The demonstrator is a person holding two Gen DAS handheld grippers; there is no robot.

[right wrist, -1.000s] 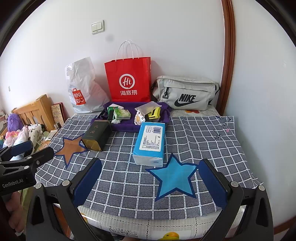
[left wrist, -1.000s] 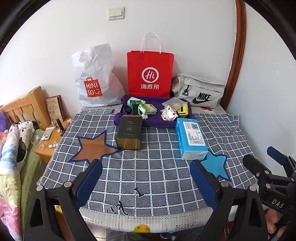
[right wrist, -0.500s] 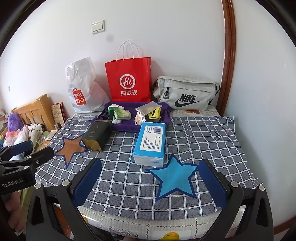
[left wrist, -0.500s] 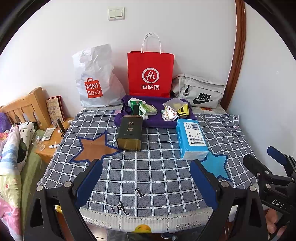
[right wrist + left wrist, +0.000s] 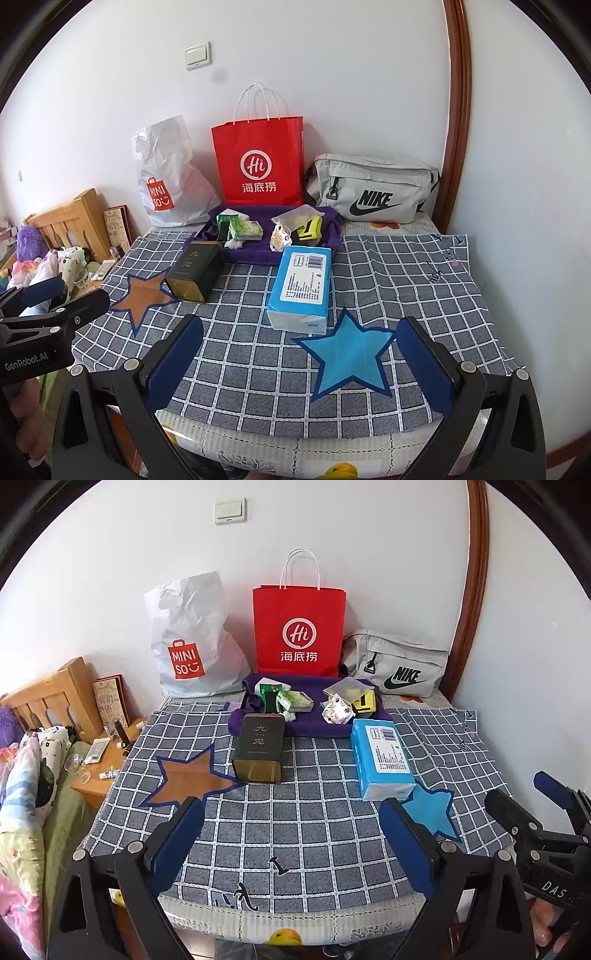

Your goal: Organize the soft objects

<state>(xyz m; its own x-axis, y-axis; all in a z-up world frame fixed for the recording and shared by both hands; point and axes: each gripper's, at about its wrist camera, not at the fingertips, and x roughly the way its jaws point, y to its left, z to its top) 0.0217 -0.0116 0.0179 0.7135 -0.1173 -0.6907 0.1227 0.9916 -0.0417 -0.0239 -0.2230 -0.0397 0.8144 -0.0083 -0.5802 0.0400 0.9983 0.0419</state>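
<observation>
Nearest the lens, the left gripper (image 5: 291,843) fills the bottom of its frame, jaws spread wide and holding nothing, above the near edge of the checked cloth (image 5: 306,834); the right gripper (image 5: 299,363) sits likewise at the bottom of its own frame, jaws wide apart and empty; just beyond it a blue star patch (image 5: 349,356) lies lower centre, and a brown star patch (image 5: 142,295) sits centre left; past these, at mid-frame, the blue tissue pack (image 5: 301,286) lies flat on the cloth, well apart from both grippers, with a dark tin (image 5: 195,269) to its left; behind them a purple tray (image 5: 255,254) holds small packets; farthest, against the wall in the upper half, stand a white plastic bag (image 5: 170,177), a red paper bag (image 5: 260,162) and a grey pouch (image 5: 373,190)
</observation>
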